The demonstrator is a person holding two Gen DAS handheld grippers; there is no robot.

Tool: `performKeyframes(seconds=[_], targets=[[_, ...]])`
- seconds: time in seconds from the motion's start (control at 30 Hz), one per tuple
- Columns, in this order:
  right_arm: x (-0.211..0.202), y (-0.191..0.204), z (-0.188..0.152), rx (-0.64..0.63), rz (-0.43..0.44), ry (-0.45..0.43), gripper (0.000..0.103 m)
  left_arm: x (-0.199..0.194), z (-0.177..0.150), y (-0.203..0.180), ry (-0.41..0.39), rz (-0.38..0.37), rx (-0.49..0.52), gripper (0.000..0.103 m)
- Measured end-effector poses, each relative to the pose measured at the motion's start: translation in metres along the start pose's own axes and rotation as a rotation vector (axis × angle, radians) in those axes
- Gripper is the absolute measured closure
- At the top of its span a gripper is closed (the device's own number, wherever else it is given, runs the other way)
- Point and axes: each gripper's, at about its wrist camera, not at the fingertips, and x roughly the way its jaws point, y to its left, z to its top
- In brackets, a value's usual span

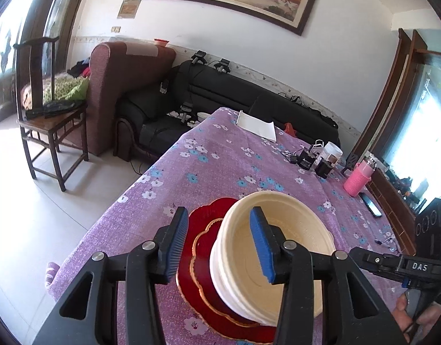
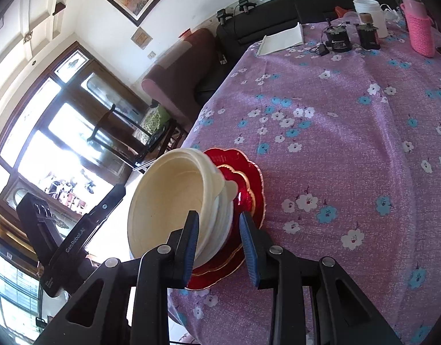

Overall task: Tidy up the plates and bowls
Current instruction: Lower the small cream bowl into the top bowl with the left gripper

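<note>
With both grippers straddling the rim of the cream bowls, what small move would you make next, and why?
Probably open and back both grippers away. The stack of cream bowls already sits on the red plates, and both the left gripper and right gripper have their fingers spread around its wall with visible gaps, so nothing seems left to hold.

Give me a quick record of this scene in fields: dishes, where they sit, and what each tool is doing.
dishes: stack of cream bowls on red plates
plates: two, stacked, gold scalloped rims
location: near corner of table with purple flowered cloth
left tool: open, fingers astride the bowls' rim
right tool: open, fingers astride the bowls' wall
far end of table: pink bottle, white jar, paper
</note>
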Motion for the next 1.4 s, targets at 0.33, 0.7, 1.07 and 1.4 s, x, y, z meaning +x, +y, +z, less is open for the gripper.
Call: performKeyframes(seconds=[0.33, 0.7, 1.07, 1.4], targets=[[0.022, -0.032, -0.007, 0.054, -0.051, 0.056, 0.07, 0.016, -0.026, 0.077, 0.217, -0.109, -0.171, 0.061], [0.038, -0.031, -0.006, 0.048, -0.048, 0.086, 0.07, 0.038, -0.033, 0.06, 0.269, -0.134, -0.125, 0.082], [0.062, -0.026, -0.01, 0.019, -0.076, 0.084, 0.088, 0.054, -0.036, 0.043, 0.258, -0.085, -0.052, 0.089], [0.043, -0.038, -0.01, 0.033, -0.1, 0.051, 0.088, 0.064, -0.036, 0.009, 0.262, -0.083, 0.005, 0.089]])
